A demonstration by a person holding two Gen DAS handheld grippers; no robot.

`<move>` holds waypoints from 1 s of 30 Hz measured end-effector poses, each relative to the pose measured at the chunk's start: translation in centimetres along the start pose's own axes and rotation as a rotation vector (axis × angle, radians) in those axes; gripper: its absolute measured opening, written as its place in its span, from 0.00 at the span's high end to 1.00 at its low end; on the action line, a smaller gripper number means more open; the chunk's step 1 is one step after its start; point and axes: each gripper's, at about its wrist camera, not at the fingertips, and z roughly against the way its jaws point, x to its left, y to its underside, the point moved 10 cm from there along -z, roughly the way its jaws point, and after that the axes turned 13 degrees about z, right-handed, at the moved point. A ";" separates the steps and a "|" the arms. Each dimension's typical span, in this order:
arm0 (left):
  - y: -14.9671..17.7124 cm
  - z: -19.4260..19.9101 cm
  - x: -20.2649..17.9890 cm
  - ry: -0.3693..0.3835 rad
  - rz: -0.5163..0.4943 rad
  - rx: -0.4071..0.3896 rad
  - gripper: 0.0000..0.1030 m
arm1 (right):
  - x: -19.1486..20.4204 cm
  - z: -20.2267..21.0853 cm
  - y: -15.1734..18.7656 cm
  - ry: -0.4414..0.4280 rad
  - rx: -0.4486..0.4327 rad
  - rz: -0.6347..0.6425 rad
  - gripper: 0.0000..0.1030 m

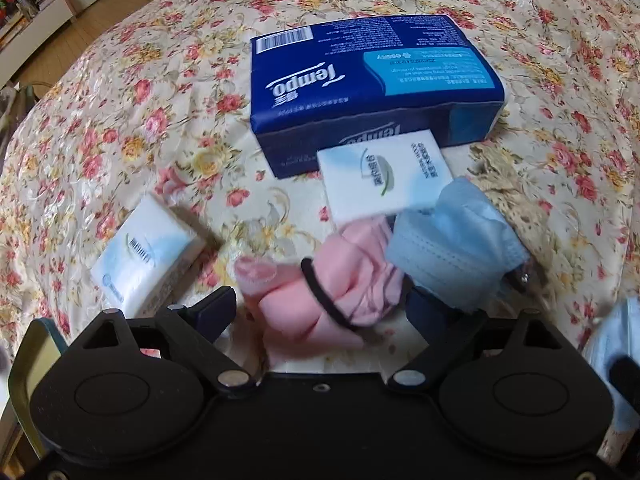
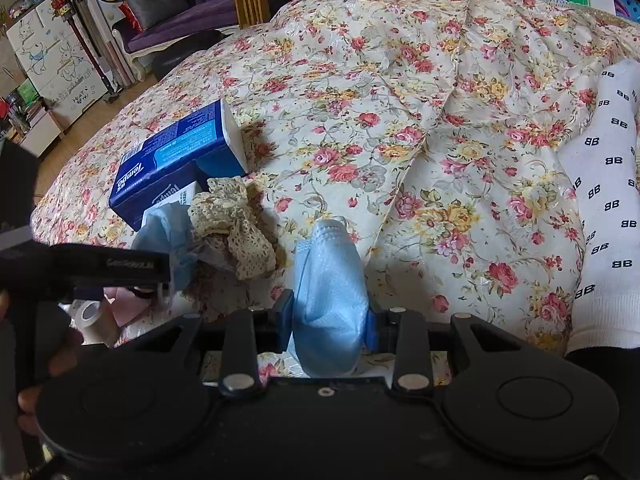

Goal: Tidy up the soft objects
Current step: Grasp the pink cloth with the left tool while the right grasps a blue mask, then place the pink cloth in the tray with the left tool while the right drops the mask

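A floral bedspread is covering the bed and carrying everything else. At its right edge in the right wrist view, a white garment printed with small dark letters is lying over the cloth. A large blue Tempo tissue pack is sitting flat toward the far side, and a small white tissue packet is leaning against its near face. A second white tissue packet is resting well to the left, apart from the others. A crumpled piece of cream lace is lying just beside the blue pack.

The left gripper is pointing steeply down with its fingers spread wide, and a pink cloth bundle ringed by a black hair tie is lying between them; neither pad is visibly pressing on it. A blue face mask is lying over the right-hand finger, touching the pink bundle.

The right gripper is clamping its fingers on a second blue face mask, which is standing up out of the grip just above the bedspread.
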 end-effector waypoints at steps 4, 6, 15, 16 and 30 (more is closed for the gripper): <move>-0.1 -0.6 -0.6 0.035 0.016 0.038 0.42 | -0.2 0.0 0.0 0.003 -0.005 -0.004 0.68; -0.1 -0.4 -0.5 0.038 0.022 0.023 0.48 | -0.3 0.1 0.0 0.004 -0.007 -0.006 0.68; 0.0 4.7 0.4 0.085 0.043 -0.045 0.54 | -1.3 0.8 -0.3 0.011 -0.044 -0.030 0.68; 0.0 5.6 0.5 0.091 0.042 -0.061 0.54 | -1.4 0.9 -0.3 0.013 -0.049 -0.032 0.68; 3.1 13.2 13.0 0.107 0.201 -0.194 0.54 | 0.2 3.2 -0.8 0.024 -0.152 0.027 0.68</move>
